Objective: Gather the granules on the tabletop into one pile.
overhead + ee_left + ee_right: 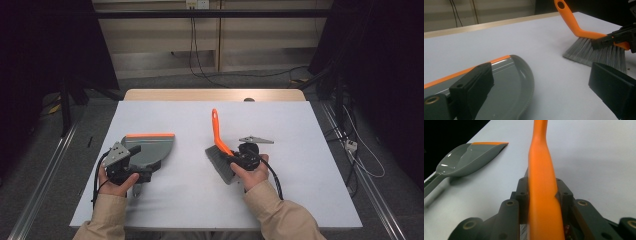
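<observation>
I am working over the tabletop with a tool in reach of each hand, and what matters now is how the two tools are lying toward each other. The dustpan is sitting flat ahead of my left fingers, its grey scoop running away from me and its orange lip at the far end; its stub handle is pointing back toward my left hand. My left fingers are standing well apart, one over the scoop and the other out over bare tabletop, so they are straddling the pan without pressing on it. The brush is lying to the right of the pan, well apart from it, with open tabletop between. My right fingers are clamped on the brush's orange handle, one on each side, just above the grey bristles. The handle's long axis is running straight out from my right fingers, away from me. From my right fingers the pan is lying off to the left. I judge the next move is carrying the bristles leftward toward that scoop, and my right hand is the one placed to do it
</observation>
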